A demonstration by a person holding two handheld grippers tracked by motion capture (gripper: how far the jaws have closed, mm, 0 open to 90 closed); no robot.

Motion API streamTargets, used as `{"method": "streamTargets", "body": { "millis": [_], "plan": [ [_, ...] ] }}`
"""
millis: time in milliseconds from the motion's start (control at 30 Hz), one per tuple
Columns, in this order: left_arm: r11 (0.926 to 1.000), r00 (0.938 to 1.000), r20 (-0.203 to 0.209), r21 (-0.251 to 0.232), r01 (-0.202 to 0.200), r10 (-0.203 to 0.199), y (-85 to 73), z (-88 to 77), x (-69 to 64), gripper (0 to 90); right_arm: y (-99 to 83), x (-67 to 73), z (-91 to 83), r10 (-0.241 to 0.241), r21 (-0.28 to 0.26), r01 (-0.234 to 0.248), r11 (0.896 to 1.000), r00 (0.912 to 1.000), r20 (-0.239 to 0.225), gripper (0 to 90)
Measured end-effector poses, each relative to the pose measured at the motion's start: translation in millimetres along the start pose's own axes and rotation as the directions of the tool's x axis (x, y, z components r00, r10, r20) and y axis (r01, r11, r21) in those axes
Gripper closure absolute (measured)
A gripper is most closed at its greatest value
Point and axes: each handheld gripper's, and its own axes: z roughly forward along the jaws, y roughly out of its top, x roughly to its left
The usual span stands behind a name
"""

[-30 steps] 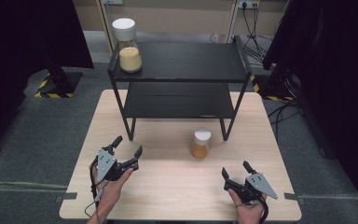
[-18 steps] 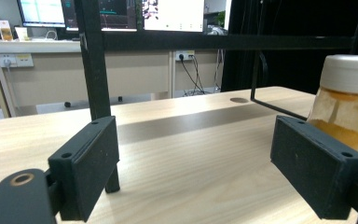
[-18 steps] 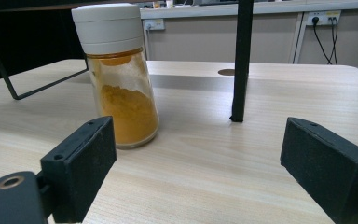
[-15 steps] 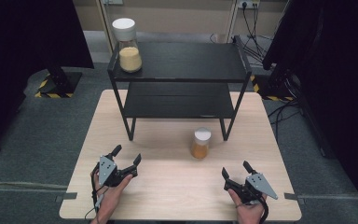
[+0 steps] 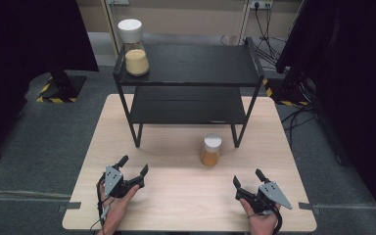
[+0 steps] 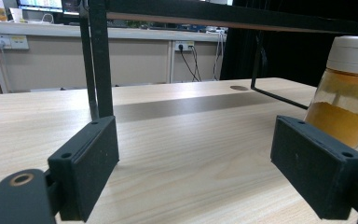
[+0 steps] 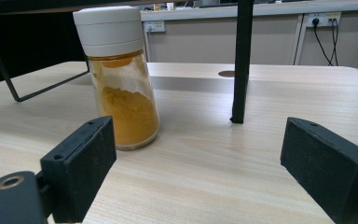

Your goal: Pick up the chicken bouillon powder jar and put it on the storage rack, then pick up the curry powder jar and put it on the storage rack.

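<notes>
A small jar of orange powder (image 5: pixel 210 152) with a white lid stands on the wooden table (image 5: pixel 176 205), in front of the black two-tier shelf (image 5: pixel 191 83). My left gripper (image 5: pixel 133 165) rests low at the near left. It is open, its jaws have just been opening, and nothing is between them. In the left gripper view (image 6: pixel 196 158) the jar (image 6: pixel 345 93) stands beyond the right jaw. My right gripper (image 5: pixel 246 176) is open and empty at the near right. In the right gripper view (image 7: pixel 198 163) the jar (image 7: pixel 119 79) stands ahead, past the left jaw.
A taller jar of pale powder (image 5: pixel 135 49) stands on the shelf's top tier at its left end. A shelf leg (image 7: pixel 241 60) stands just right of the small jar, another leg (image 6: pixel 98 56) ahead of my left gripper. Grey floor surrounds the table.
My left gripper has sunk a little toward the near edge of the table, and its jaws look slightly wider. The right gripper and both jars have not moved.
</notes>
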Motion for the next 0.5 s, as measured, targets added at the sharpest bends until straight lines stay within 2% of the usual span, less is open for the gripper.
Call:
{"method": "streamTargets", "body": {
  "millis": [167,500],
  "plan": [
    [0.9999,0.9999,0.003,0.0,-0.017,0.017,-0.1,0.1,-2.4,14.6,-0.4,-0.1,-0.2,-0.001,-0.002,0.001,1.0,1.0,-0.001,10.5],
    [1.0,1.0,0.006,-0.004,0.007,-0.007,-0.8,-0.4,-0.1,14.6,0.0,0.0,0.0,-0.005,0.0,0.005,1.0,1.0,-0.002,10.3]
  ]
}}
